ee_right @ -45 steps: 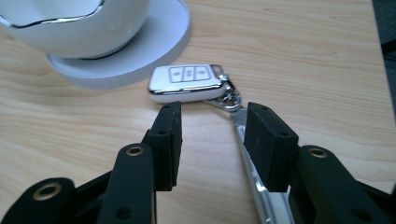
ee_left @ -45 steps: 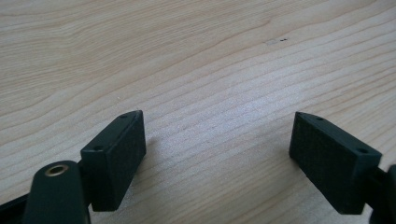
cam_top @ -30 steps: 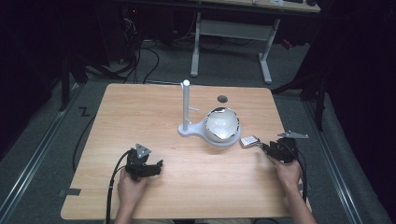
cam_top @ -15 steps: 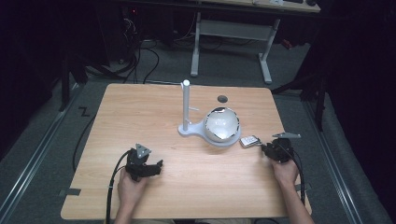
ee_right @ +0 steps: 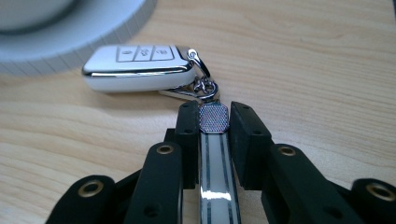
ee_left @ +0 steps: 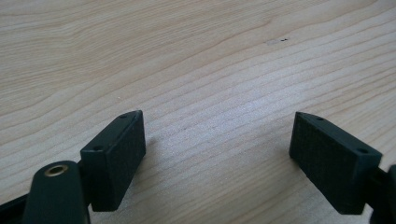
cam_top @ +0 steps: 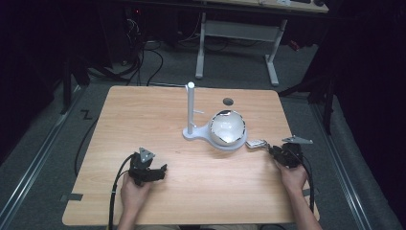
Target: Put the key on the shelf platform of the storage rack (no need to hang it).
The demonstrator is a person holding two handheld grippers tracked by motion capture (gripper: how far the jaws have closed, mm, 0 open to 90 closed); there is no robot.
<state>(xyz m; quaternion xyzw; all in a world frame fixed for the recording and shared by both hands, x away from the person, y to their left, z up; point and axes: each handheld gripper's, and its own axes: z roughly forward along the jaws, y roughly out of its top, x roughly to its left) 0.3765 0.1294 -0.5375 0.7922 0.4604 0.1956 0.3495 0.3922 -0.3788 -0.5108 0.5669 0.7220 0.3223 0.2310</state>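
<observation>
Right gripper point(ee_right: 214, 122) just closed, clamped on the key fob's strap point(ee_right: 215, 158), white key fob point(ee_right: 137, 66) upper left in its view. Seen from above as a speck right of the white stand point(cam_top: 201, 134). Left gripper point(ee_left: 217, 158) spread wide over bare table point(ee_left: 196, 56).

The table point(ee_right: 327, 56) is showing pale, matt wood grain. The key fob point(ee_right: 137, 67) is gleaming in glossy white plastic with a chrome-like rim, its strap point(ee_right: 217, 163) looking shiny, possibly enamelled. The pads point(ee_left: 114, 158) are looking matt, finely ribbed black plastic.
</observation>
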